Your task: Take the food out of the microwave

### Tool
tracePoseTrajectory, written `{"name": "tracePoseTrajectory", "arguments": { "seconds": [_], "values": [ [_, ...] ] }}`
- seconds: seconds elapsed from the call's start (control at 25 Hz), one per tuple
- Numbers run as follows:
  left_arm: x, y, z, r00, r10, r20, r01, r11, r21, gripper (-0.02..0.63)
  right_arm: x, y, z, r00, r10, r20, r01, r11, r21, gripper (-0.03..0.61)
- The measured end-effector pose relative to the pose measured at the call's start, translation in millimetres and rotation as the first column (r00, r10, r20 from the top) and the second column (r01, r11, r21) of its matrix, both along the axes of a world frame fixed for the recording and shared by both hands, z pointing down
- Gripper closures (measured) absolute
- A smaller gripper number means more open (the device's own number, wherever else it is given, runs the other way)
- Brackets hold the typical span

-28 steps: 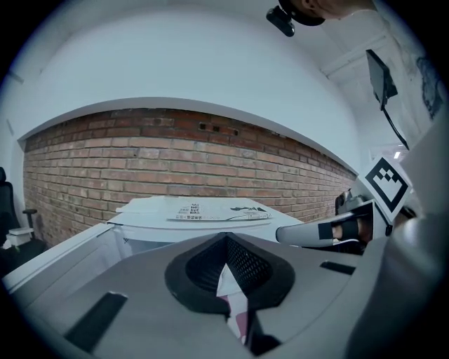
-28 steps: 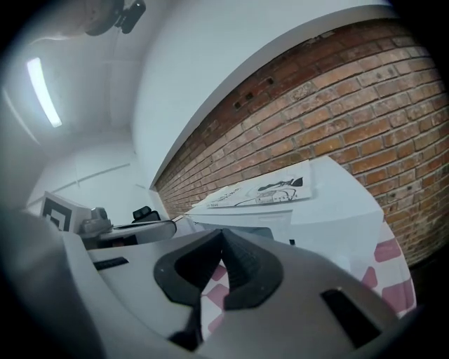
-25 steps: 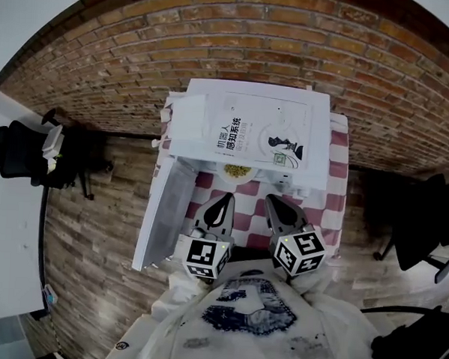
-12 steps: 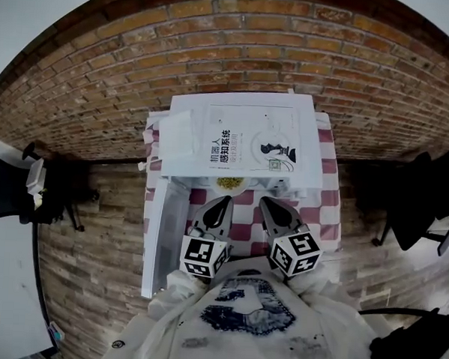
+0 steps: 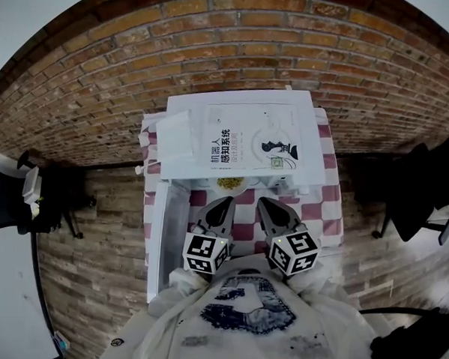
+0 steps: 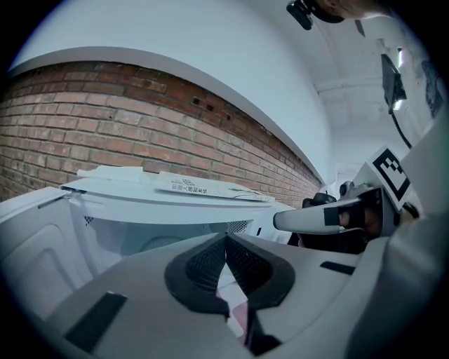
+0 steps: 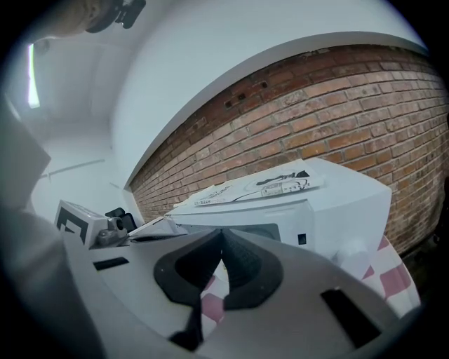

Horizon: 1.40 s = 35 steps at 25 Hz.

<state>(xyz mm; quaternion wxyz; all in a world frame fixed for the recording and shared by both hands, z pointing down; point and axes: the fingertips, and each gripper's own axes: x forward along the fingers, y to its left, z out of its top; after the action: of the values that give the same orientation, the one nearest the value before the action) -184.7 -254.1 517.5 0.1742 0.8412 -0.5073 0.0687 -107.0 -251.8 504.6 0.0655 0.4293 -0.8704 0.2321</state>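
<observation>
Head view shows the left gripper (image 5: 225,203) and the right gripper (image 5: 262,203) side by side over a red-checked cloth (image 5: 322,210). Each has its jaws pressed together on nothing. Just beyond their tips, the yellowish food (image 5: 231,184) sits at the mouth of the white microwave (image 7: 337,203). Its door (image 5: 171,232) stands open at the left, and a booklet (image 5: 256,139) lies on top.

The right gripper (image 7: 223,237), jaws together and empty, points at the white microwave (image 7: 337,203) before a brick wall (image 7: 337,112).
</observation>
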Motion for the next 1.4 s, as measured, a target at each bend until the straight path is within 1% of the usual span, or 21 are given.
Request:
{"name": "tracePoseTrajectory", "arguments": {
  "seconds": [0.08, 0.32, 0.48, 0.56, 0.64, 0.76, 0.92, 1.04, 1.08, 1.2, 1.4],
  "values": [
    [3, -2, 6, 1.0, 0.013, 0.002, -0.013, 1.0, -0.007, 0.604, 1, 0, 2, 1.0, 0.006, -0.006, -0.006, 1.0, -0.003, 0.565],
    [17, -7, 22, 0.998, 0.053, -0.044, -0.055, 0.997, -0.057, 0.601, 7, -5, 3, 0.999, 0.023, -0.027, -0.023, 1.0, -0.003, 0.565],
    [24, -12, 30, 0.996, 0.069, -0.065, -0.074, 0.994, -0.08, 0.557, 10, -9, 2, 0.999, 0.032, -0.036, -0.032, 0.999, -0.002, 0.565],
    [30, -14, 35, 0.992, 0.076, -0.105, -0.087, 0.991, -0.104, 0.524, 13, -10, 3, 0.999, 0.036, -0.041, -0.036, 0.999, -0.003, 0.565],
    [37, -15, 42, 0.982, 0.079, -0.172, -0.104, 0.985, -0.14, 0.492, 15, -11, 3, 0.998, 0.038, -0.045, -0.038, 0.999, -0.005, 0.565],
    [47, -14, 51, 0.961, 0.08, -0.263, -0.134, 0.972, -0.193, 0.417, 16, -12, 3, 0.998, 0.04, -0.05, -0.04, 0.999, -0.007, 0.565],
    [53, -16, 57, 0.941, 0.076, -0.329, -0.154, 0.964, -0.218, 0.355, 17, -13, 3, 0.998, 0.042, -0.056, -0.042, 0.999, -0.007, 0.565],
    [55, -17, 61, 0.935, 0.07, -0.348, -0.159, 0.959, -0.234, 0.31, 17, -14, 3, 0.997, 0.041, -0.059, -0.041, 0.999, -0.006, 0.565],
    [56, -17, 63, 0.932, 0.071, -0.355, -0.164, 0.957, -0.24, 0.301, 16, -14, 3, 0.997, 0.04, -0.059, -0.041, 0.999, -0.006, 0.565],
    [59, -17, 68, 0.919, 0.065, -0.388, -0.177, 0.949, -0.262, 0.301, 15, -15, 3, 0.997, 0.039, -0.061, -0.04, 0.999, -0.004, 0.565],
    [53, -22, 83, 0.881, -0.007, -0.472, -0.167, 0.93, -0.326, 0.301, 11, -17, 4, 0.997, 0.036, -0.068, -0.036, 0.999, -0.002, 0.565]
  ]
}}
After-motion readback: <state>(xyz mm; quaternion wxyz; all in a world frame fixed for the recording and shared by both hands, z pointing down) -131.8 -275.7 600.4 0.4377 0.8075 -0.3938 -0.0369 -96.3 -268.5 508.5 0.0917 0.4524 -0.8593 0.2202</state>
